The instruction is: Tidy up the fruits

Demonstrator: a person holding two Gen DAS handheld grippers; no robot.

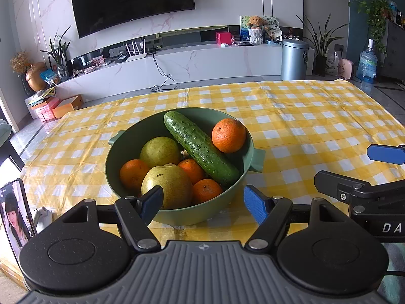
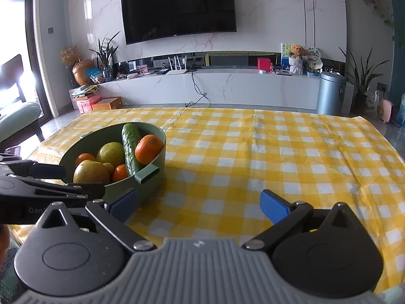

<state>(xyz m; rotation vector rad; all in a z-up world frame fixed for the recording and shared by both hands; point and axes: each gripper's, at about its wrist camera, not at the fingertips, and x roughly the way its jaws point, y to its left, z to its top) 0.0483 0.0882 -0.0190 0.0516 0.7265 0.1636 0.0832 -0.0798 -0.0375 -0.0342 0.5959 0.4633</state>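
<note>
A green bowl [image 1: 114, 152] stands on the yellow checked tablecloth [image 1: 303, 126]. It holds a cucumber [image 1: 200, 147] lying diagonally, two pears [image 1: 167, 187] and several oranges [image 1: 228, 135]. My left gripper [image 1: 203, 206] is open just in front of the bowl's near rim, nothing between its blue pads. In the right wrist view the bowl [image 2: 152, 177] sits at the left with the cucumber [image 2: 130, 147] and an orange [image 2: 148, 149] showing. My right gripper [image 2: 200, 206] is open over bare cloth to the right of the bowl, holding nothing. The right gripper's fingers [image 1: 384, 153] show at the left view's right edge.
A phone [image 1: 14, 215] with a lit screen stands at the table's near left corner. Beyond the table are a TV [image 1: 131, 2], a white marble cabinet [image 1: 177, 65], a metal bin [image 1: 295, 59] and plants. The cloth [image 2: 278, 152] right of the bowl is bare.
</note>
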